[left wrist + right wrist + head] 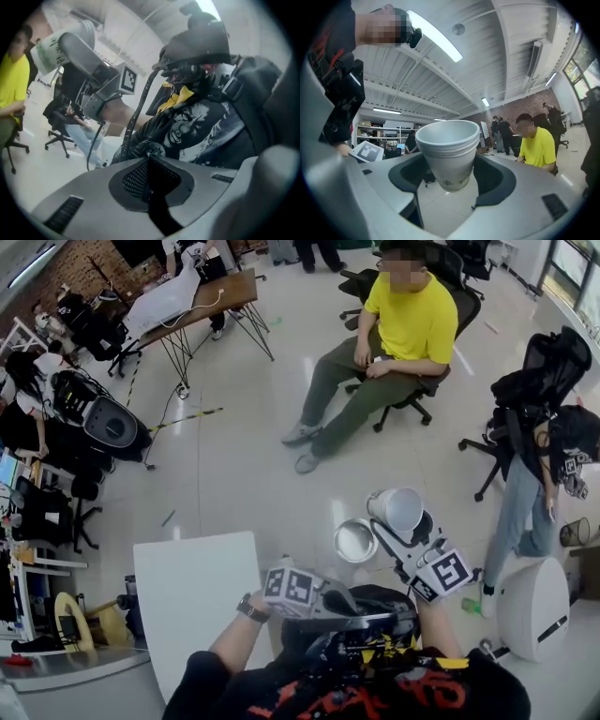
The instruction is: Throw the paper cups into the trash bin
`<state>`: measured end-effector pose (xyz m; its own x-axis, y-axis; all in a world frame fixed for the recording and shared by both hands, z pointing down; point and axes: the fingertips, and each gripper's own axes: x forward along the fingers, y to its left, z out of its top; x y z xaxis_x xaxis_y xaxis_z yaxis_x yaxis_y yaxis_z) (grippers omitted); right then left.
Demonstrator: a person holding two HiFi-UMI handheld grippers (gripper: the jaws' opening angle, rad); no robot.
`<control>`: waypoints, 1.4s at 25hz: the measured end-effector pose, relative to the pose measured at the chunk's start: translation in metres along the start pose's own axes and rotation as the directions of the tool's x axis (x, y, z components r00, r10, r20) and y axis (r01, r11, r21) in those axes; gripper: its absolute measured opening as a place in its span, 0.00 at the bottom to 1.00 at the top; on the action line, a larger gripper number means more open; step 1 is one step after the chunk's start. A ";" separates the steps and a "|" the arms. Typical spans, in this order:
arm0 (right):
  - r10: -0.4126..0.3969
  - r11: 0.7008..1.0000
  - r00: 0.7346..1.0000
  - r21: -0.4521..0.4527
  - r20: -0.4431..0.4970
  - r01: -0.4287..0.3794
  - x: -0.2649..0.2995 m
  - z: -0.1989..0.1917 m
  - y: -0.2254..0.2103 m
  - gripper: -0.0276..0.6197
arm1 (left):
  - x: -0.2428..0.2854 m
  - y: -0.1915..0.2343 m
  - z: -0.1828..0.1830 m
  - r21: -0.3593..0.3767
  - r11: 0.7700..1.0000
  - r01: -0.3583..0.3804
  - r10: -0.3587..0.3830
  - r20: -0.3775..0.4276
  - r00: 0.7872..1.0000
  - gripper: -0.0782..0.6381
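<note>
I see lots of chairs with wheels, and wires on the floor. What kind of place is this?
Probably an office-style workshop or lab. There are rolling office chairs, a work desk on metal legs, and a person in yellow sitting on the open shiny floor.

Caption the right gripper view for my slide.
Right gripper shut on nested paper cups, ceiling lights overhead.

Bright overhead strip lights (433,35), floor (234,456) glare, dark fisheye corners, soft foreground.
</note>
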<state>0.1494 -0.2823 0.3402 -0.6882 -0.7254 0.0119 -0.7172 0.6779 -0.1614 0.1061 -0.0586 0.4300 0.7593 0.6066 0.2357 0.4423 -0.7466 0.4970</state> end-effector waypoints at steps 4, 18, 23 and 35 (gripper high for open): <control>0.014 1.000 1.000 0.001 -0.007 -0.014 0.005 -0.003 0.003 0.54 | -0.012 0.033 -0.002 0.038 0.978 -0.206 0.202 0.074 0.977 0.12; 0.092 0.995 0.990 0.050 -0.104 -0.088 0.025 -0.041 0.017 0.54 | -0.097 0.084 -0.022 -0.199 0.811 -0.550 0.583 0.352 0.732 0.12; 0.092 0.993 0.981 0.093 -0.171 -0.077 0.039 -0.074 0.009 0.54 | -0.134 0.121 -0.031 -0.269 0.649 -0.711 0.751 0.376 0.543 0.12; 0.085 0.978 0.921 0.207 -0.379 -0.005 0.040 -0.254 -0.035 0.54 | -0.134 0.204 -0.122 -0.488 0.458 -0.743 0.887 0.303 0.348 0.12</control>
<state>0.1196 -0.3049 0.5972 -0.7362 -0.5657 0.3716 -0.6760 0.6420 -0.3619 0.0361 -0.2589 0.6012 0.8014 -0.5339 0.2696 -0.5943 -0.6598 0.4599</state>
